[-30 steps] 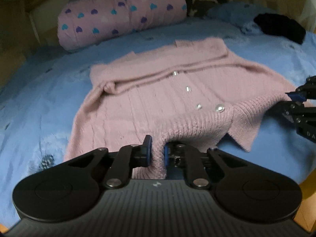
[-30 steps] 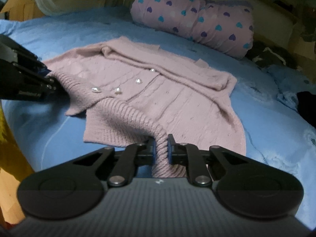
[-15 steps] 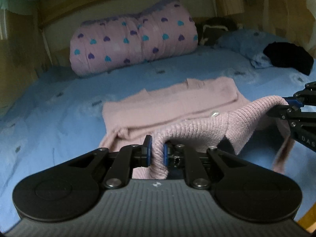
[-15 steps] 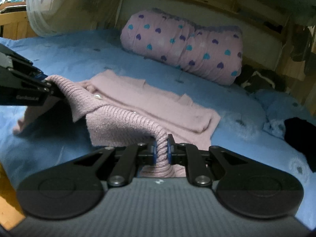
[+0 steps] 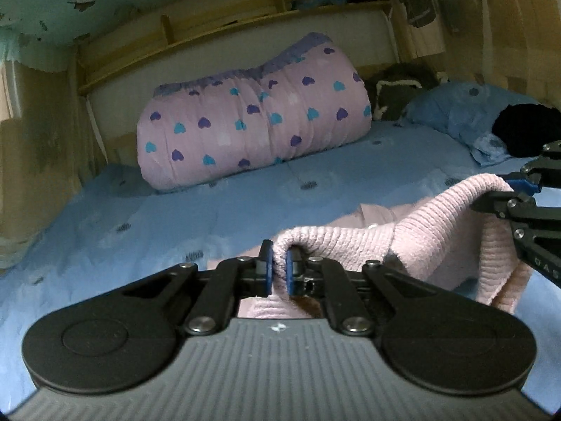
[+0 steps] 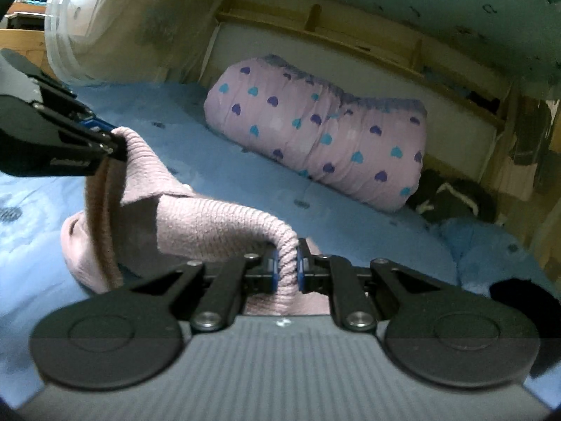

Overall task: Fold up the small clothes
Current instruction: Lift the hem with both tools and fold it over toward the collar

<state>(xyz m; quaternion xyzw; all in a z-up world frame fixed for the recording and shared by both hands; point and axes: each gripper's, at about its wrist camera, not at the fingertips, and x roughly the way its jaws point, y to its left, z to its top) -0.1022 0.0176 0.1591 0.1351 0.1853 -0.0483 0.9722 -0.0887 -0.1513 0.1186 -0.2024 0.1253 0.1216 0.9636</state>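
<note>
Left wrist view: I have the pink cardigan (image 5: pixel 438 224) lifted off the bed (image 5: pixel 140 231) by its hem, left gripper (image 5: pixel 277 270) and right gripper (image 6: pixel 287 270) both clenched on the knit, the fold seemingly begun, nothing laid flat yet.

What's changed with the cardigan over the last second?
Both tongs, left and right, have lifted the pink cardigan's ribbed hem off the blue bedsheet; it lay flat before, now it hangs bunched between them. Neither grip was let go. The heart-print bedroll stayed put.
</note>
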